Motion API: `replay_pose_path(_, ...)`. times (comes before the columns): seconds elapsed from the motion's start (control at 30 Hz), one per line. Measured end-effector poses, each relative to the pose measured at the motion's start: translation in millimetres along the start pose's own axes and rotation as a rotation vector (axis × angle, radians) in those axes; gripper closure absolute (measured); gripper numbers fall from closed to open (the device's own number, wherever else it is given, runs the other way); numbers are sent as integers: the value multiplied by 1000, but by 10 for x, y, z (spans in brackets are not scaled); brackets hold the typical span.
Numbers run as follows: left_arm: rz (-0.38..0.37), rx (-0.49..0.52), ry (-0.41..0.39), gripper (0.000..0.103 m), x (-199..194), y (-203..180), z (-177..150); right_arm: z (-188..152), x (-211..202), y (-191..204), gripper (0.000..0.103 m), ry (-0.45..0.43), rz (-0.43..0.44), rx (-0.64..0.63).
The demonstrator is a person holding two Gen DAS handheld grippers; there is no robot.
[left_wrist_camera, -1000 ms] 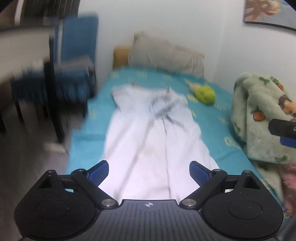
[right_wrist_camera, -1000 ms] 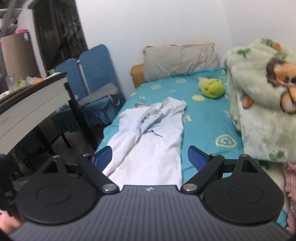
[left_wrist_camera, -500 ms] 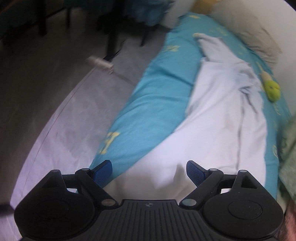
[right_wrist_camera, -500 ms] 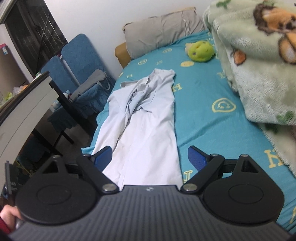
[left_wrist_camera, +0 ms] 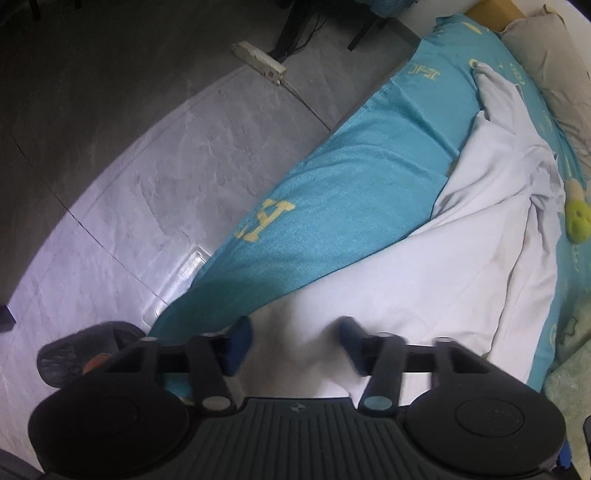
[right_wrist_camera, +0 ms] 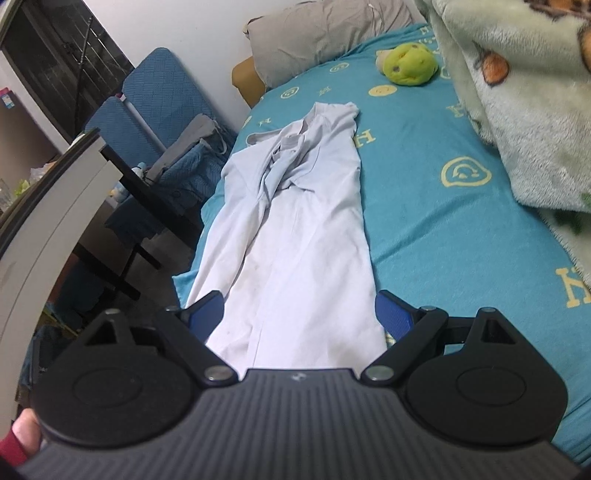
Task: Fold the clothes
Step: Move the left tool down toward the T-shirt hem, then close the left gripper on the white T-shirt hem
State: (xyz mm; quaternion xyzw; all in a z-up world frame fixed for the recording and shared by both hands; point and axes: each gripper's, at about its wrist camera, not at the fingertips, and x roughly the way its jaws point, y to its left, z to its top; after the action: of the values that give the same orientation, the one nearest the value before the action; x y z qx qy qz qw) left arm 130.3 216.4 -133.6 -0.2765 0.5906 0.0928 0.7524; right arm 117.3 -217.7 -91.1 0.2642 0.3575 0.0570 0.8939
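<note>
Grey floor tiles [left_wrist_camera: 155, 173] fill the left wrist view toward 10 o'clock, and only this view shows them, together with a white power strip [left_wrist_camera: 258, 61] at 12 o'clock and a dark slipper [left_wrist_camera: 85, 354] at 8 o'clock beside the bed edge. Across the turquoise bed sheet [left_wrist_camera: 332, 206] lies the white garment [left_wrist_camera: 461, 266], stretched long from the near edge toward the pillow at 1 o'clock. The left gripper [left_wrist_camera: 295, 339] points steeply down over the near end of this garment; its fingers [left_wrist_camera: 240, 343] are blurred, they have just been closing and stand about half apart with white cloth between them, but whether the pads already press on the cloth I cannot tell. The right wrist view looks more level along the bed and shows what the other view does not: two blue chairs [right_wrist_camera: 147, 99] and a desk [right_wrist_camera: 48, 221] at 10 o'clock, a grey pillow [right_wrist_camera: 325, 33] at 12 o'clock, a fleece blanket [right_wrist_camera: 517, 92] with cartoon prints at 2 o'clock. A green plush toy [right_wrist_camera: 406, 64] sits on the sheet near the pillow. The right gripper [right_wrist_camera: 299, 314] hangs over the near hem with its fingers [right_wrist_camera: 391, 314] spread wide on both sides of the garment, holding nothing.
</note>
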Motion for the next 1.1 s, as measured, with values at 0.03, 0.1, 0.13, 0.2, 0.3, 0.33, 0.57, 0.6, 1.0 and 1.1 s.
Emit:
replay_pose_path(0.03, 4, 19, -16, 72, -37, -28, -20, 0, 0, -3, 13, 4, 3, 3)
replay_pose_path(0.1, 13, 63, -36, 93, -110, -99, -67, -2, -6, -10, 13, 8, 9, 6)
replay_pose_path(0.13, 18, 88, -41, 96, -143, -138, -92, -3, -11, -15, 13, 9, 13, 9)
replay_pose_path(0.2, 32, 129, -54, 98, -209, -197, -121, -9, -26, -30, 13, 12, 20, 20)
replay_pose_path(0.3, 51, 124, -82, 97, -323, -180, -113, -20, -50, -54, 13, 15, 28, 39)
replay_pose_path(0.33, 53, 105, -90, 97, -351, -147, -103, -24, -61, -62, 13, 16, 33, 45)
replay_pose_path(0.57, 115, 1, -82, 44, -214, -6, 7, -36, -106, -92, 13, 18, 51, 66)
replay_pose_path(0.6, 124, -7, -73, 34, -182, 4, 24, -36, -96, -94, 13, 22, 51, 68)
replay_pose_path(1.0, 178, -66, -25, 60, -18, 67, -37, -72, 96, -132, 13, 96, 49, 108)
replay_pose_path(1.1, 172, -47, -48, 97, -56, 21, -80, -73, 128, -143, 13, 107, 58, 123)
